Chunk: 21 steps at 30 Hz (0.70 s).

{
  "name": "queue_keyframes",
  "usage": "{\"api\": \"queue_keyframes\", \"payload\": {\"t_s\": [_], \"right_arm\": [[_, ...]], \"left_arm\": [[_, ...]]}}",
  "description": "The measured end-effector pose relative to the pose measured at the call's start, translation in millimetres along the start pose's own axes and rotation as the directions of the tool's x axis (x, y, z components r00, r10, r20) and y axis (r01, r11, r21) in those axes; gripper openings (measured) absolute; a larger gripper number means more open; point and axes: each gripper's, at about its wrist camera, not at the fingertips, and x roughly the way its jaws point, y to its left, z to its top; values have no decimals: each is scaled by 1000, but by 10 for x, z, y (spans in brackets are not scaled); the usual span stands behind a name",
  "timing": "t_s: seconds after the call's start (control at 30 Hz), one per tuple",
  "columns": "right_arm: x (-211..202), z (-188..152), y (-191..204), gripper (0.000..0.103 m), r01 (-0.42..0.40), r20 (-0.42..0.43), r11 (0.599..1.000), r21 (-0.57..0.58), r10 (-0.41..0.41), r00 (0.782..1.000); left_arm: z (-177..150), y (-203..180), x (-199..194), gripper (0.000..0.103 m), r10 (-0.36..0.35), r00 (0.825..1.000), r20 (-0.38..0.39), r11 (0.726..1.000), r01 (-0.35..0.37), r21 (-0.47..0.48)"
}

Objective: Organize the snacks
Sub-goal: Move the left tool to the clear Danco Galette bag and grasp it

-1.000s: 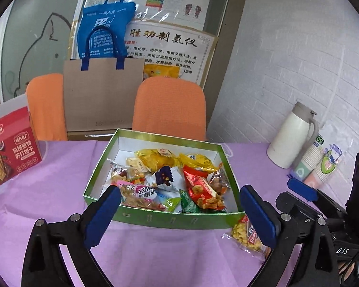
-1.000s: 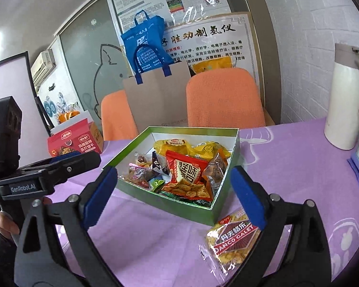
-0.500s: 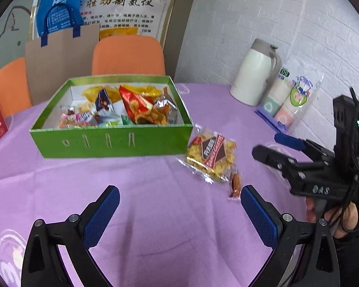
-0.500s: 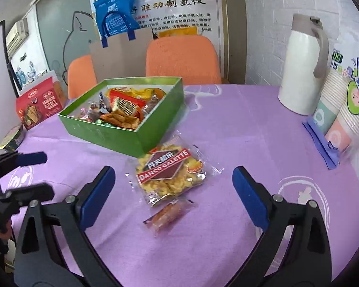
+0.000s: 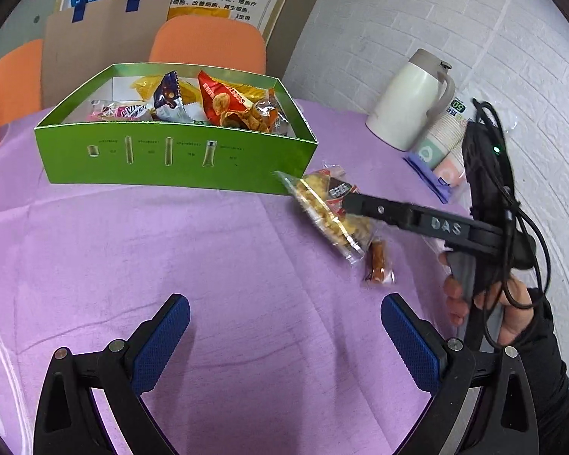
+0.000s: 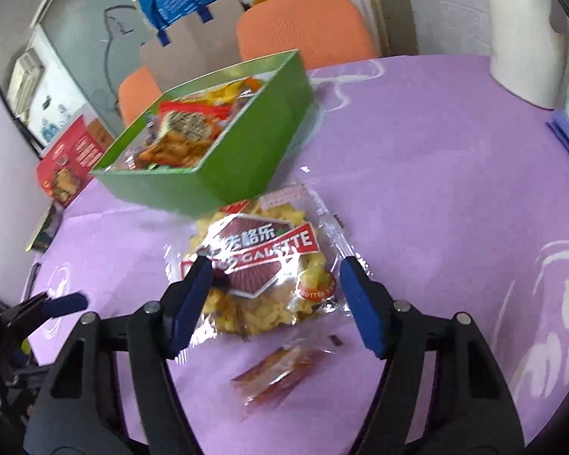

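Now the right gripper [image 6: 275, 295] has come down with fingers wide around the cookie bag [image 6: 261, 265] beside the green box [image 5: 178, 159]. Only the left view shows the hand [image 5: 489, 303] (the left gripper [image 5: 284, 341] gapes empty).

– Right gripper [image 5: 345, 204]: black arm, white "DAS" lettering, silver screw, green light, black cables looping at frame right.

– Black sleeve [image 5: 550, 360] lower right. Left gripper [image 5: 284, 345]: textured blue pads.

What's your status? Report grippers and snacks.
Left gripper open, empty. Right gripper straddles the biscuit bag, grip unconfirmed. Bag outside the green box. Small packet loose beside it.
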Motion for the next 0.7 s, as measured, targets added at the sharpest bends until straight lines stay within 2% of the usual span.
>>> {"api": "queue_keyframes", "payload": {"t_s": [0.07, 0.2, 0.37, 0.47, 0.6, 0.7], "right_arm": [[-71, -128, 258, 70, -56, -11, 995, -83, 55, 998], [-169, -206, 493, 70, -20, 24, 986, -165, 24, 999], [-121, -217, 432, 70, 21, 14, 990, -137, -20, 1000], [-62, -194, 328, 70, 34, 7, 995, -93, -33, 999], [-20, -158, 296, 70, 13, -2, 997, -77, -13, 1000], [46, -147, 306, 70, 9, -16, 996, -83, -10, 1000]], "left_arm": [[-1, 68, -10, 102, -5, 1000, 10, 1000, 6, -21], [-9, 198, -2, 100, -25, 1000, 7, 997, 25, -66], [73, 308, 21, 99, -42, 999, 21, 993, 44, -113], [207, 303, 125, 92, -78, 997, 18, 989, 80, -128], [340, 287, 366, 80, -71, 997, -31, 989, 66, -133], [340, 281, 491, 79, -55, 997, -56, 989, 47, -140]]}}
